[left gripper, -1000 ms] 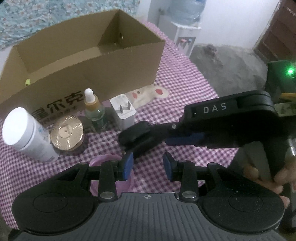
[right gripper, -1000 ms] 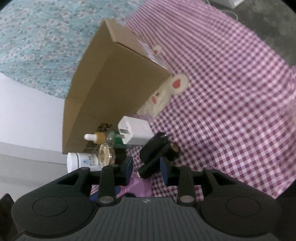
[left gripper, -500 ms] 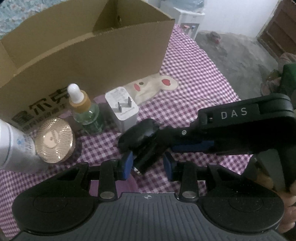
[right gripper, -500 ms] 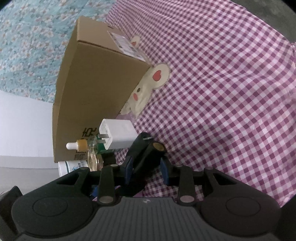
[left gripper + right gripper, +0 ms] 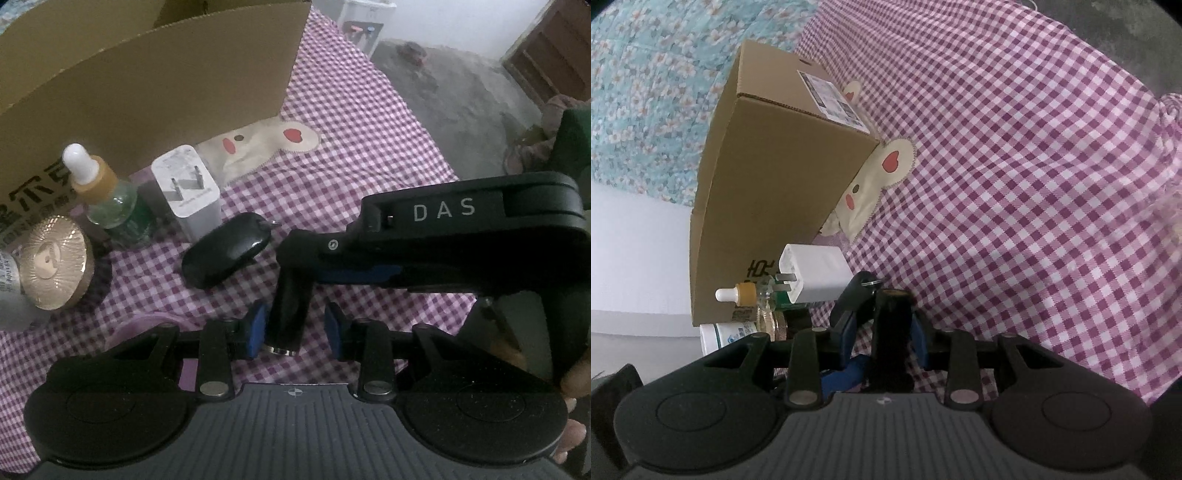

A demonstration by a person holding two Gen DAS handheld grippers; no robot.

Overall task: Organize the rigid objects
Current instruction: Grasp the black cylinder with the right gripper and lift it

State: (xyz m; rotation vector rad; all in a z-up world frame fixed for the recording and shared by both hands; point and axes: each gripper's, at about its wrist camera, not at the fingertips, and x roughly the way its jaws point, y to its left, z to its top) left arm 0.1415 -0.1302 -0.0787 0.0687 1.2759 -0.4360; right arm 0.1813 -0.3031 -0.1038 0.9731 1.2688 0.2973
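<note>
Your right tongs [image 5: 882,332] clamp one black cylinder [image 5: 891,332]; left tongs [image 5: 294,328] closing around it, untouching. At ten o'clock: one charger [image 5: 188,199], one dropper bottle [image 5: 107,199].

The right gripper [image 5: 882,338] clamps a black cylinder [image 5: 891,332] between its blue pads. Just beyond lie a black oval fob [image 5: 855,295] and a white charger [image 5: 814,275], beside the cardboard box [image 5: 768,192] on checked cloth [image 5: 1015,184].
</note>
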